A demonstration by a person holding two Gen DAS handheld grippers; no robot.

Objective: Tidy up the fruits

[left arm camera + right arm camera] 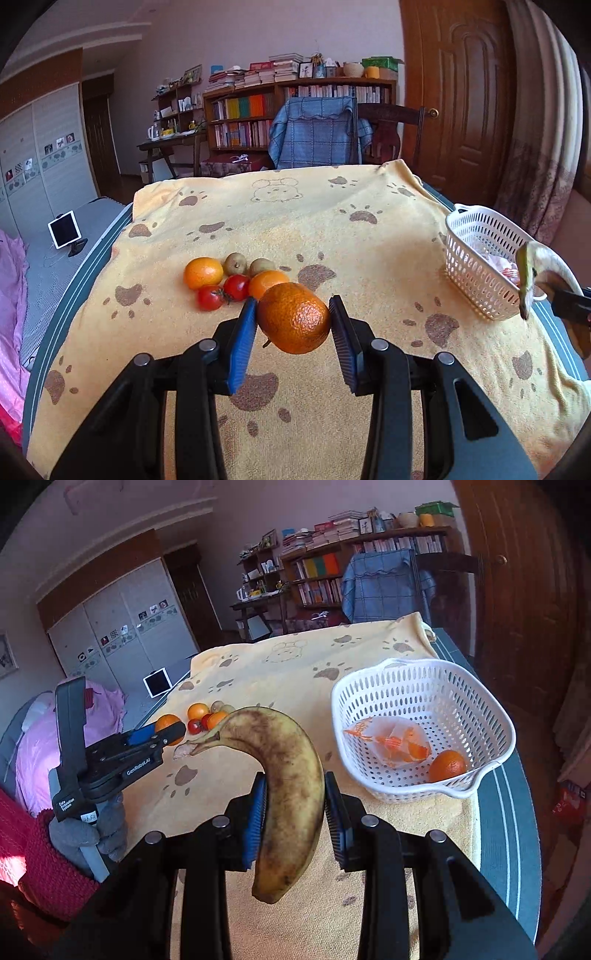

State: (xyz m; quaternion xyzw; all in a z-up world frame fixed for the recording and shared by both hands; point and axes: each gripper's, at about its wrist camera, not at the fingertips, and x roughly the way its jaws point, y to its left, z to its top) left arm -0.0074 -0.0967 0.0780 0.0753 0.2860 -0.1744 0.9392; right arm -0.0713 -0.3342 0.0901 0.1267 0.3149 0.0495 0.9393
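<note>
My left gripper [293, 321] is shut on a mandarin [293, 323] and holds it above the yellow paw-print towel [295, 221]. Just beyond it lie two oranges [203, 273], two tomatoes [210, 298] and two kiwis [235, 262] in a cluster. My right gripper [293, 819] is shut on a spotted banana [291, 786], held upright left of the white basket [480, 716]. The basket holds an orange [447, 765] and a plastic bag of orange pieces [391, 744]. The left gripper also shows in the right wrist view [173, 734], the banana in the left wrist view [526, 280].
The towel covers a table with a grey-blue striped edge [509, 812]. A tablet on a stand [64, 230] sits on the bed at left. A chair with a blue plaid cover [317, 129] and bookshelves stand behind the table. A wooden door is at right.
</note>
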